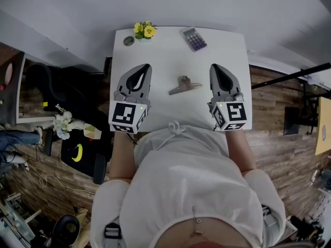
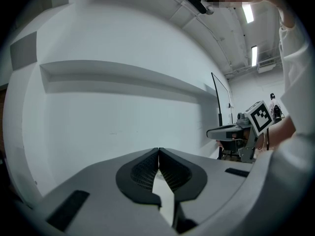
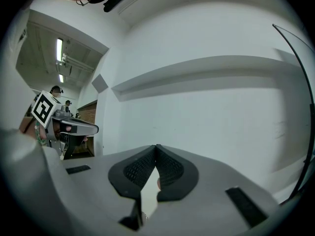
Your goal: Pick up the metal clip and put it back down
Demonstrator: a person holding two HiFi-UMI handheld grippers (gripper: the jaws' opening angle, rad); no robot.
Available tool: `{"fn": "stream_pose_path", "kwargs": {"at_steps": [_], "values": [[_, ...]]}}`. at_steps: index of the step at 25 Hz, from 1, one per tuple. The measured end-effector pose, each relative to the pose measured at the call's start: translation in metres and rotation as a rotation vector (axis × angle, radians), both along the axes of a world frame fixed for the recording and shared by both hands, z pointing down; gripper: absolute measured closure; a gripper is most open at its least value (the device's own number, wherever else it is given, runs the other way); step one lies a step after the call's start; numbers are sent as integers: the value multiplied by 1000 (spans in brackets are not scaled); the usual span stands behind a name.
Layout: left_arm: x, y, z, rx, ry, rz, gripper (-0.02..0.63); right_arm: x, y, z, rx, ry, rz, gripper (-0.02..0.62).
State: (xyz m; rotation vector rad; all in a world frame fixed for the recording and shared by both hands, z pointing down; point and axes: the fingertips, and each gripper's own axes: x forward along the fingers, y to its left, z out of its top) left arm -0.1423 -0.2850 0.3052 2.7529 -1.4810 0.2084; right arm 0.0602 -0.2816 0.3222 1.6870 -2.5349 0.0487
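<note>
Likely light, stiff, slippery — the metal clip (image 1: pixel 184 84) suits a hold on its handles; left gripper (image 1: pixel 146 68) and right gripper (image 1: pixel 215 68) flank it — fingers pressed together, empty.

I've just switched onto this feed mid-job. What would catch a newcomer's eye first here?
The metal clip lies alone in the middle of the white table, with nothing touching it. The left hand-held gripper and the right hand-held gripper flank it, both shut and empty, pointing away from the person. Along the far edge sit yellow flowers and, to their right, a calculator.
</note>
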Motion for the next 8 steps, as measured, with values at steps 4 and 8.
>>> {"fn": "stream_pose_path", "kwargs": {"at_steps": [4,8], "values": [[-1,-1,6,-10,-1,-6,588,-2,-1,2,1,11,-5,595],[-1,1,8,-11,1,-8,588,-3,1,3,10,41,-11,595]]}}
